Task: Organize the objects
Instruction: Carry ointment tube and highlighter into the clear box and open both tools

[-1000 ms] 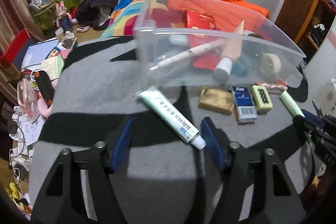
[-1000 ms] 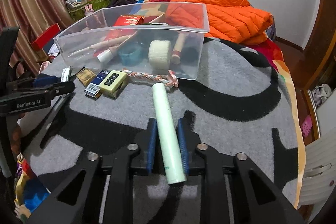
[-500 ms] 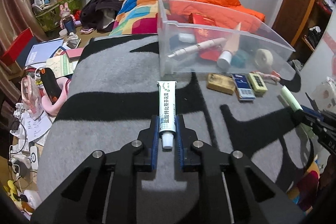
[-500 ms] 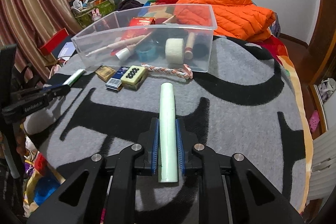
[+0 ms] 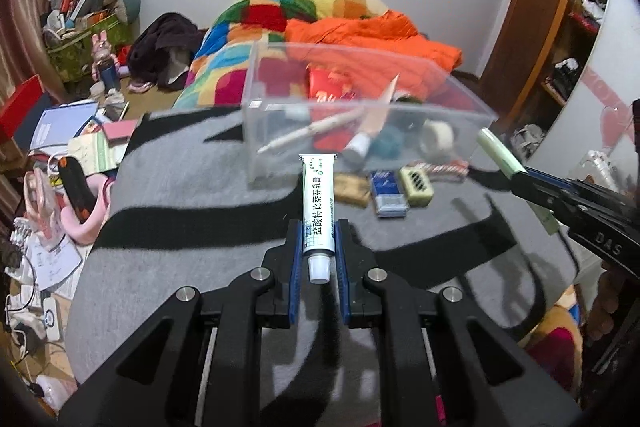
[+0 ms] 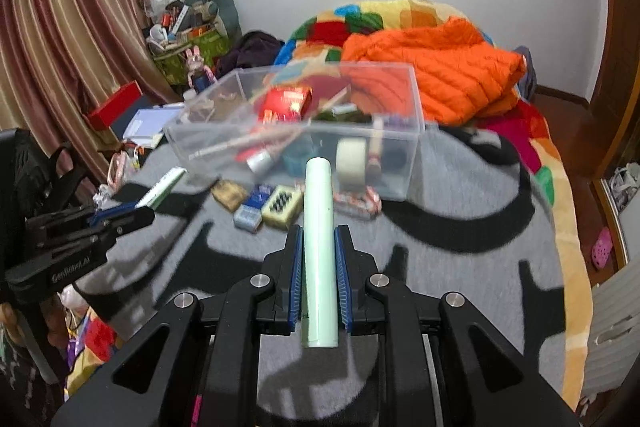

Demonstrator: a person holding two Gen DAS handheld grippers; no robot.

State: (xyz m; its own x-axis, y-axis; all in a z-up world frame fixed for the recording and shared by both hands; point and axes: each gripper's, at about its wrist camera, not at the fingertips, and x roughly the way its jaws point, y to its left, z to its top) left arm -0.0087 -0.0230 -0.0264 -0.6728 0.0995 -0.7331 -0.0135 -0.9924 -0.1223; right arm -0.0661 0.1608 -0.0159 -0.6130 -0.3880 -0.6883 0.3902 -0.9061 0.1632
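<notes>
My left gripper is shut on a white ointment tube, cap end toward me, lifted above the grey blanket. My right gripper is shut on a pale green tube, also raised off the blanket. Ahead stands a clear plastic bin with a red box, pens, a tape roll and other items inside. In the left wrist view the right gripper comes in from the right with the green tube. In the right wrist view the left gripper shows at the left.
Loose on the blanket in front of the bin lie a brown block, a blue box, a yellow-green block and a braided cord. An orange jacket and a colourful quilt lie behind. Floor clutter fills the left side.
The left gripper closed on the white tube and lifted it off the blanket. The right gripper rose with the green tube. Both views now sit higher and farther from the bin.
</notes>
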